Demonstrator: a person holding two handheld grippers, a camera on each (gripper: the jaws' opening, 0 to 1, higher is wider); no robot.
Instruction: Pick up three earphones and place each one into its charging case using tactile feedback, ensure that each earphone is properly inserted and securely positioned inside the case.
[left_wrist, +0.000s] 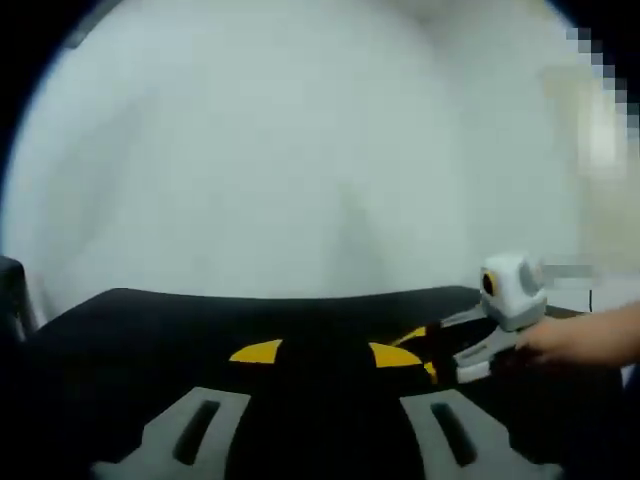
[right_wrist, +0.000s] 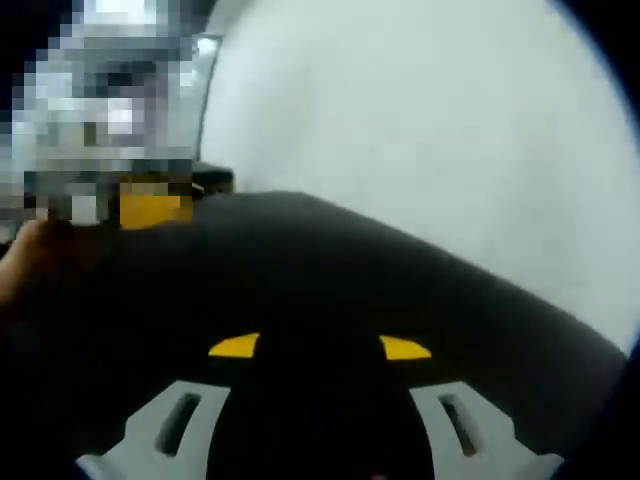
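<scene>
In the left gripper view my left gripper (left_wrist: 325, 353) stands open over a black tabletop (left_wrist: 150, 320). Its yellow-tipped fingers (left_wrist: 255, 352) are wide apart with nothing between them. My right gripper (left_wrist: 428, 352) reaches in from the right, held by a hand (left_wrist: 585, 340), with its grey jaws apart just above the table. In the right gripper view my right gripper (right_wrist: 320, 347) is open too, its yellow fingertips (right_wrist: 405, 348) spread over the same black surface (right_wrist: 450, 290). Both views are blurred.
A plain white wall (left_wrist: 300, 150) rises behind the table's far edge. At the upper left of the right gripper view, a hand (right_wrist: 30, 250) and a blurred yellow part (right_wrist: 150, 205) sit beyond the table.
</scene>
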